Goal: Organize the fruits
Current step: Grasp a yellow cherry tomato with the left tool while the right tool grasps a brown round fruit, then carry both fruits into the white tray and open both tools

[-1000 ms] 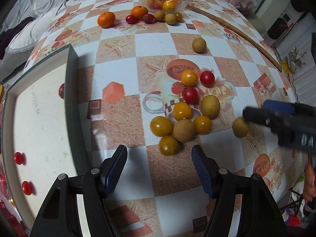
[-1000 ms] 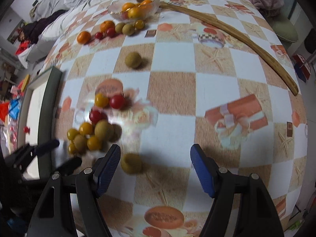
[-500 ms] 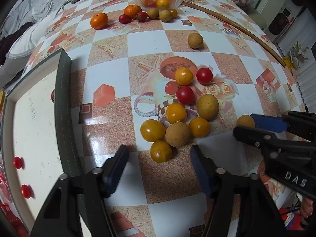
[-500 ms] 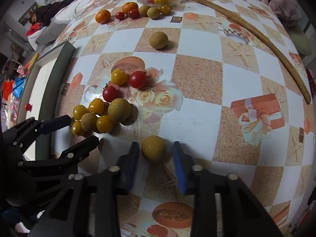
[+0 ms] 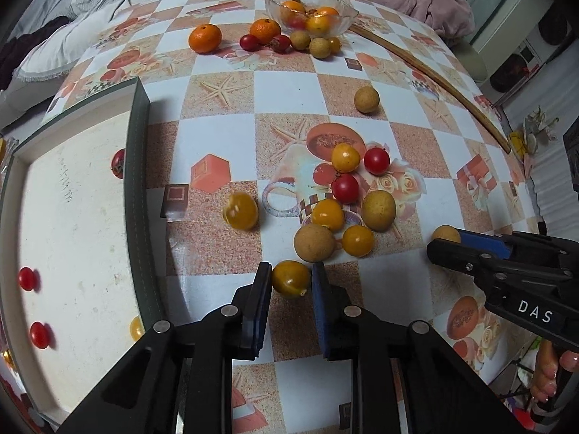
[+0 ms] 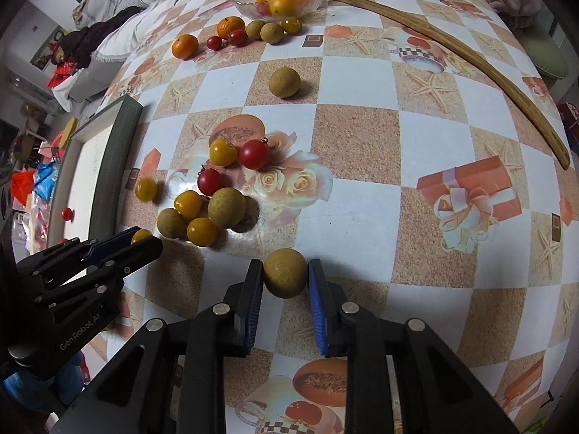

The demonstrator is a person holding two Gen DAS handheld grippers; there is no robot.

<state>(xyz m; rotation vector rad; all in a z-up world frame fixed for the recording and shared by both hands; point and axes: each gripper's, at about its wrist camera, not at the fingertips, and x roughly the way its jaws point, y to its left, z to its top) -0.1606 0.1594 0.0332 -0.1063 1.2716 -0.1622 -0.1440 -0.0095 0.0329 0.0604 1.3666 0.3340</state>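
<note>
Over on the far left sat the white tray (image 5: 72,217) with a few small red tomatoes (image 5: 27,278) lying in it. Just past its dark rim, one yellow tomato (image 5: 240,211) sat alone on the checkered surface (image 5: 217,133), looking blurred. Next came the left tool (image 5: 291,282), its two fingers pinching a yellow cherry tomato (image 5: 291,278) low against the surface. A bit further right was the main pile (image 5: 343,209): yellow and red tomatoes mixed with tan longan-like fruits, all bunched together. Right of that, the right tool (image 6: 286,278) had its fingers squeezed onto a tan round fruit (image 6: 284,273), also down at the surface. Way at the back there was a glass bowl (image 5: 311,11) with orange fruit inside, a couple of tangerines (image 5: 204,38) beside it, and a long wooden stick (image 6: 452,58) off to the right.
</note>
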